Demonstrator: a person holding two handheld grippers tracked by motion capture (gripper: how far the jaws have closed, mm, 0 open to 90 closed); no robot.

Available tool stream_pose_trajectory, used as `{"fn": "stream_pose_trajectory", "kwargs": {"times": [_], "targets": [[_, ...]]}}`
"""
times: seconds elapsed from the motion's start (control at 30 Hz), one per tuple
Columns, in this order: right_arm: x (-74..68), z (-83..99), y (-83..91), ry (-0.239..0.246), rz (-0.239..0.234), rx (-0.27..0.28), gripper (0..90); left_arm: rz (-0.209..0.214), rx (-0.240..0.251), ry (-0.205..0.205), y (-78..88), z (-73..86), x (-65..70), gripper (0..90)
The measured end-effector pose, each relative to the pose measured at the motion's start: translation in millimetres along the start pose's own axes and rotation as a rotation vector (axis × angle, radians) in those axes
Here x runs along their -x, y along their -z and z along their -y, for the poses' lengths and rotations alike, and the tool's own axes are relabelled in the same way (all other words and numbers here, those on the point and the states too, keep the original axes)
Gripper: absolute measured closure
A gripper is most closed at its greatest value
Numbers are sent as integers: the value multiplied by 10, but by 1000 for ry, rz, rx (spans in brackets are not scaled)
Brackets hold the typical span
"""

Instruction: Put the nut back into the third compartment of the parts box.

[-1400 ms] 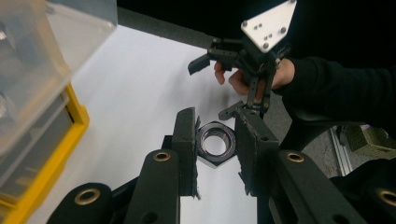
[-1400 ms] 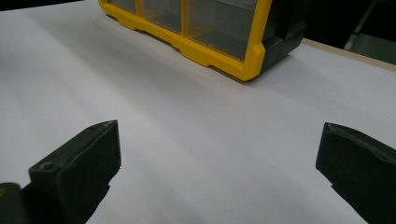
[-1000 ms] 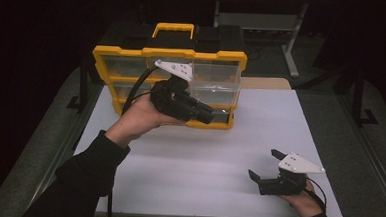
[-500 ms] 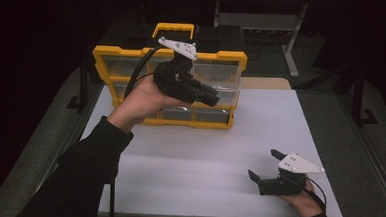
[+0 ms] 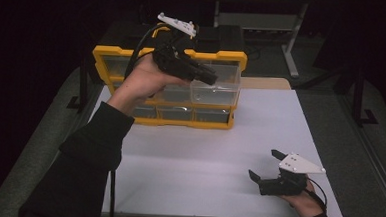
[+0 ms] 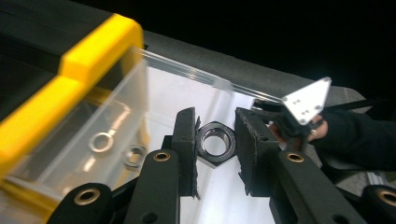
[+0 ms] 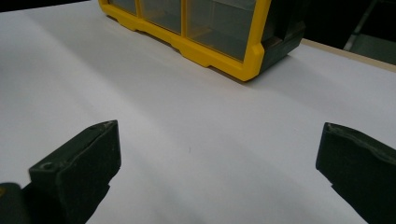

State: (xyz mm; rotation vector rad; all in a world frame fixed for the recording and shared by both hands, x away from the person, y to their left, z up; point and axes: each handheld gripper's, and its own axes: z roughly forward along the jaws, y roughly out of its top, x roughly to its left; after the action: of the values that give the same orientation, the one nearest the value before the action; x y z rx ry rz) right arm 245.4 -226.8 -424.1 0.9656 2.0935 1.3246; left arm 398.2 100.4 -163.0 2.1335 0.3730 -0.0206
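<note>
Gripping hex nut (image 6: 215,141), seemingly steel

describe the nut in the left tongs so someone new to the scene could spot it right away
Find the yellow organizer at the back of the white table, where one clear drawer is pulled out. Just above it, the left tongs hold a large silver hex nut. It is far bigger than the small washer and nut lying inside the drawer.

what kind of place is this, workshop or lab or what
Probably a workshop or lab bench set up for recording. A yellow parts organizer with clear drawers sits on a white table, the left gripper grips a steel hex nut, and dark surroundings show table legs behind.
</note>
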Motion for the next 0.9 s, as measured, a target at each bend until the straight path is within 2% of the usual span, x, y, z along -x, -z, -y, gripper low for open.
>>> {"fn": "stream_pose_trajectory", "kwargs": {"times": [0.17,0.23,0.47,0.6,0.9], "targets": [[8,-2,3,-1,1,4,0,-26,3,0,-1,-41,-72,705],[6,-7,1,-4,0,4,0,-56,-4,2,-25,-54,-116,705],[5,-13,-16,5,-9,7,0,-115,-22,9,-80,-27,-204,705],[14,-14,-19,5,-8,10,0,-133,-39,11,-116,-16,-234,704],[16,-16,-19,6,-9,12,0,-133,-48,23,-167,42,-291,703]]}}
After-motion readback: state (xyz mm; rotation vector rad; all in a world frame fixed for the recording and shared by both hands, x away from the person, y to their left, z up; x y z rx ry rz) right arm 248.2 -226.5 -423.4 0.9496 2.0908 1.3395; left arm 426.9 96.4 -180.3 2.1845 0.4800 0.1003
